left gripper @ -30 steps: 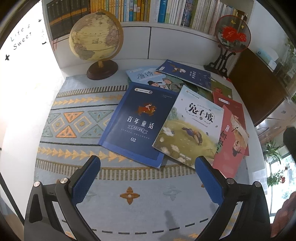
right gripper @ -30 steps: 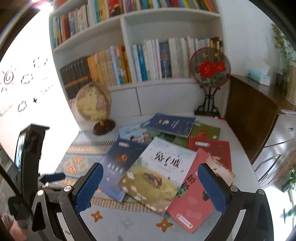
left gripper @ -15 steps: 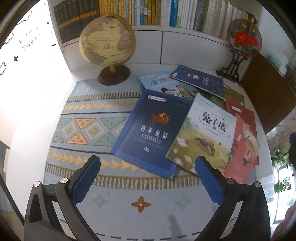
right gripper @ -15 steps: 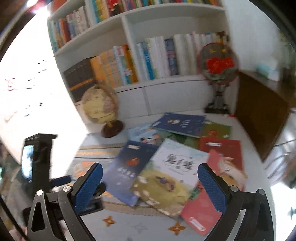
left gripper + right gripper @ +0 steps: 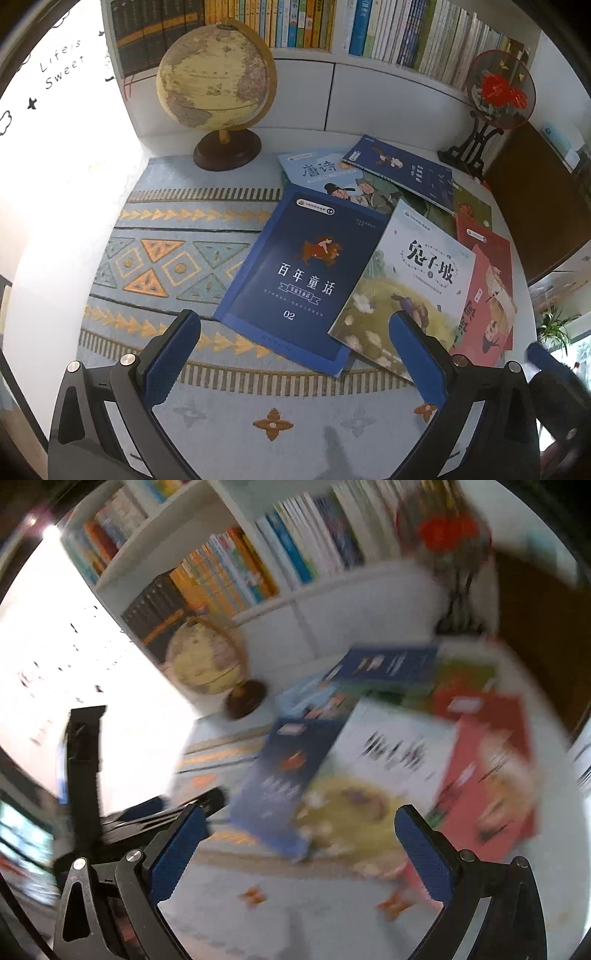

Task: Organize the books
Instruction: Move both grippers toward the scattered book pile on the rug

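Note:
Several thin books lie overlapped on a patterned blue mat (image 5: pixel 155 258). A dark blue book (image 5: pixel 303 273) lies nearest, a white and green one (image 5: pixel 406 288) partly over its right edge. A pale blue book (image 5: pixel 317 171), another dark blue one (image 5: pixel 402 170) and red ones (image 5: pixel 484 295) lie behind and right. My left gripper (image 5: pixel 295 354) hovers open above the mat just in front of the dark blue book, holding nothing. The right wrist view is motion-blurred; my right gripper (image 5: pixel 299 845) is open above the same pile (image 5: pixel 376 760), with the left gripper's body (image 5: pixel 85 775) to its left.
A globe (image 5: pixel 216 79) on a wooden base stands at the back left of the mat. A round red-flower fan on a black stand (image 5: pixel 498 92) is at the back right. A bookshelf (image 5: pixel 369 22) full of upright books runs behind. A brown cabinet (image 5: pixel 546 206) stands on the right.
My left gripper moved left, so the books shifted right in view. My right gripper swung quickly and tilted, blurring its view, and came closer to the pile.

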The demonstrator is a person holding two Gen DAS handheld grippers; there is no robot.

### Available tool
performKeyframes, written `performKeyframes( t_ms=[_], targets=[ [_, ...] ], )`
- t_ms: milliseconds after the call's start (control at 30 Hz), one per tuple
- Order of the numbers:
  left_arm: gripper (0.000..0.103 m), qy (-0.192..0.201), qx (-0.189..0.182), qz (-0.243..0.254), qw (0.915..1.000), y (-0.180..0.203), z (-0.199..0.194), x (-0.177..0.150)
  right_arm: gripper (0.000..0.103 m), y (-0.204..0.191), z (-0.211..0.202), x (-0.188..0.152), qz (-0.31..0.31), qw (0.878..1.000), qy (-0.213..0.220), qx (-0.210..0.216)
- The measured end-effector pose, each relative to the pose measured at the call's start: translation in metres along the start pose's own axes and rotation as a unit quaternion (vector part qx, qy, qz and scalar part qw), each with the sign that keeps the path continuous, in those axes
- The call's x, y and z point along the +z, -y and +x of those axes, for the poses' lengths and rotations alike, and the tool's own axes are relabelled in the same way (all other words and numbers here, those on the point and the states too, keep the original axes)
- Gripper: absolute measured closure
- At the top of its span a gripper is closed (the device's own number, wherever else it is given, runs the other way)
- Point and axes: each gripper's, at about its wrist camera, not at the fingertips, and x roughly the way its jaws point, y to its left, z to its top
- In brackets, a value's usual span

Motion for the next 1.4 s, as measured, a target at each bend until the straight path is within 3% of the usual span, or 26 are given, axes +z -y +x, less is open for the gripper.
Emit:
performKeyframes(
  t_ms=[67, 133, 300, 433, 600, 833, 900, 1167, 1233, 1400],
  targets=[
    [0.001, 0.000, 0.002, 0.001, 1.0000, 0.000, 0.000, 0.000, 0.001, 0.004, 0.004, -0.003, 0.017, 1.000, -0.008, 0.002],
    [0.001, 0.002, 0.003, 0.001, 1.0000, 0.000, -0.001, 0.000, 0.001, 0.005, -0.001, -0.003, 0.020, 1.000, 0.010, -0.011],
    [0.001, 0.005, 0.004, 0.001, 1.0000, -0.001, -0.004, -0.001, 0.001, -0.006, -0.009, 0.002, -0.049, 0.990, 0.033, -0.131],
    [0.001, 0.013, 0.007, 0.009, 0.9998, 0.000, -0.008, 0.000, 0.001, 0.003, -0.013, 0.006, -0.074, 0.982, 0.031, -0.173],
    [0.001, 0.026, 0.010, 0.019, 0.9994, 0.003, -0.016, -0.001, 0.006, 0.024, -0.011, 0.006, -0.079, 0.983, -0.008, -0.167],
    [0.002, 0.035, -0.023, 0.040, 0.9983, 0.012, -0.024, -0.003, 0.012, 0.030, -0.019, -0.001, -0.079, 0.982, -0.011, -0.170],
    [0.004, 0.037, -0.027, 0.050, 0.9977, 0.016, -0.026, -0.005, 0.024, 0.031, -0.020, -0.003, -0.071, 0.984, -0.013, -0.162],
    [0.004, 0.048, -0.020, 0.067, 0.9964, 0.022, -0.039, -0.011, 0.025, 0.024, -0.038, -0.012, -0.086, 0.979, 0.006, -0.183],
    [0.004, 0.051, -0.027, 0.075, 0.9955, 0.022, -0.044, -0.010, 0.025, 0.026, -0.046, -0.010, -0.093, 0.981, 0.011, -0.170],
    [0.003, 0.078, -0.023, 0.136, 0.9875, 0.028, -0.059, 0.009, 0.025, 0.040, -0.068, 0.003, -0.118, 0.980, 0.010, -0.161]
  ],
)
